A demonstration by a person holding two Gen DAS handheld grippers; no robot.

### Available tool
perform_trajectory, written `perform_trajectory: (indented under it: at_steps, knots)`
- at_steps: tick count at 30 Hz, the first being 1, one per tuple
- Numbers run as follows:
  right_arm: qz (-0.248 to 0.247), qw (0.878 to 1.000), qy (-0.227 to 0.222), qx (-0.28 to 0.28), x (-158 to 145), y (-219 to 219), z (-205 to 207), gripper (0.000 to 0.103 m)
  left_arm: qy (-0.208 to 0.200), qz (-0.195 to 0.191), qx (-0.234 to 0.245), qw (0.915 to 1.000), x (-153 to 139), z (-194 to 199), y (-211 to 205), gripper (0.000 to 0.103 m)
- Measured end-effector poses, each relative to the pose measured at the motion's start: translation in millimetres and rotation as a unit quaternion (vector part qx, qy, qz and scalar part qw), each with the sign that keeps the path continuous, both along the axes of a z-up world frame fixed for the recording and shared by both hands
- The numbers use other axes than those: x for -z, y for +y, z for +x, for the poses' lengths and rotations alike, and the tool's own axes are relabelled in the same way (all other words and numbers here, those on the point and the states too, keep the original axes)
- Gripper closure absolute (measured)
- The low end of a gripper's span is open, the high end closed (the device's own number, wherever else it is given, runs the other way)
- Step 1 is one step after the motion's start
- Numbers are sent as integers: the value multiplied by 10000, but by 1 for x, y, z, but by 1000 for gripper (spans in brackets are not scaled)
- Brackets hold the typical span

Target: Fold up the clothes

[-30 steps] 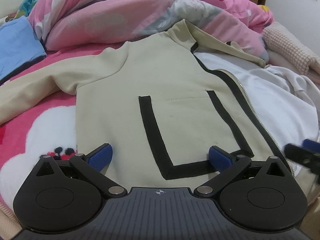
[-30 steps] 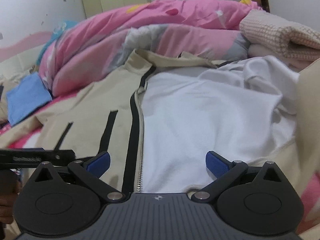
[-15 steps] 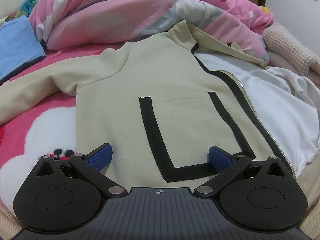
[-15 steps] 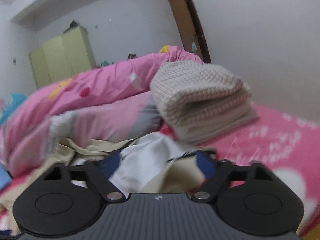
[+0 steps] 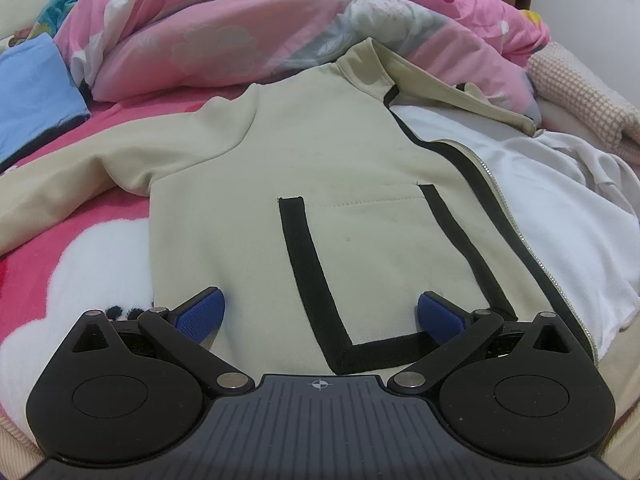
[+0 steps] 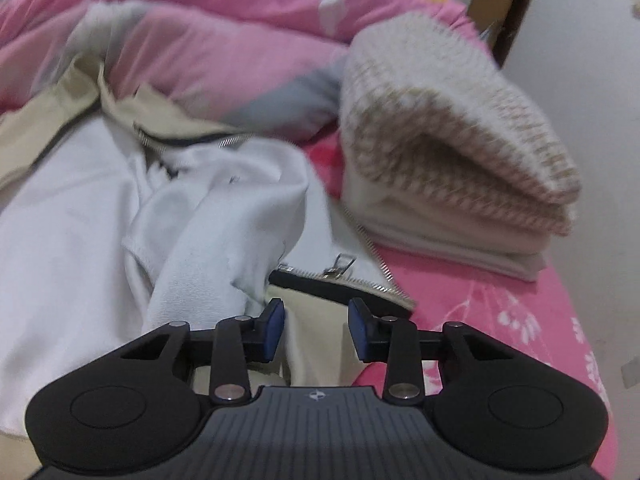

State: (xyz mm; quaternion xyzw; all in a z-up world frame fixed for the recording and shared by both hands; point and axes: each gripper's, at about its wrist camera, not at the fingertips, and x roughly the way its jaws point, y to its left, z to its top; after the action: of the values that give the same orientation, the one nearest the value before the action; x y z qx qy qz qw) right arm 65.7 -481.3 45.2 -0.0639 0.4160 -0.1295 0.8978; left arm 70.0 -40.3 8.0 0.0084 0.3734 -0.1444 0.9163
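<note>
A beige zip jacket [image 5: 340, 168] with black trim lies open on the bed, its left front panel flat and its white lining [image 5: 560, 216] showing to the right. My left gripper [image 5: 320, 316] is wide open, low over the jacket's hem by the black pocket outline. In the right wrist view the jacket's right front [image 6: 312, 320] lies crumpled, with its zipper [image 6: 360, 284] and white lining [image 6: 80, 240] exposed. My right gripper [image 6: 316, 330] is half closed, with a gap between its pads, right over the beige fabric by the zipper; nothing is clamped.
A pink quilt [image 5: 280, 32] is heaped behind the jacket. A folded knitted blanket [image 6: 448, 152] lies on the pink sheet [image 6: 520, 312] at the right. A blue cloth [image 5: 32, 88] lies at the far left. A wall and a wooden door frame [image 6: 508, 8] stand at the back right.
My right gripper swung right and up towards the knitted blanket, then came down over the jacket's crumpled right front, and its jaws narrowed. My left gripper stayed put.
</note>
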Motion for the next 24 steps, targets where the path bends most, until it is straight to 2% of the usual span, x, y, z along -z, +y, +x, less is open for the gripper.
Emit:
perform_trajectory:
  at_steps: [4, 7, 8, 9, 10, 15, 18, 21, 24]
  knots:
    - [-227, 9993, 227, -172, -5, 13, -3, 66, 0, -35, 29, 10000, 1, 1, 2, 0]
    - [-324, 9990, 315, -29, -4, 15, -3, 67, -17, -45, 40, 10000, 1, 1, 2, 0]
    - [-267, 9993, 256, 107, -6, 11, -4, 76, -22, -51, 46, 10000, 1, 1, 2, 0]
    - [-209, 9993, 198, 244, -7, 7, -5, 93, -26, -68, 58, 10000, 2, 1, 3, 0]
    - [-152, 9991, 120, 372, -9, 4, -8, 97, -29, -88, 71, 9999, 2, 1, 4, 0]
    - [471, 9921, -687, 943, -28, -12, -41, 102, -56, -150, 97, 9998, 2, 0, 6, 0]
    - [1242, 9743, -1396, 1257, -42, -27, -69, 102, -71, -175, 96, 9998, 3, 0, 7, 0]
    - [2000, 9540, -1972, 1046, -51, -27, -85, 102, -88, -196, 95, 9997, 3, 0, 7, 0]
    - [2738, 9243, -2529, 825, -59, -28, -101, 102, -98, -212, 101, 9997, 3, 0, 8, 0]
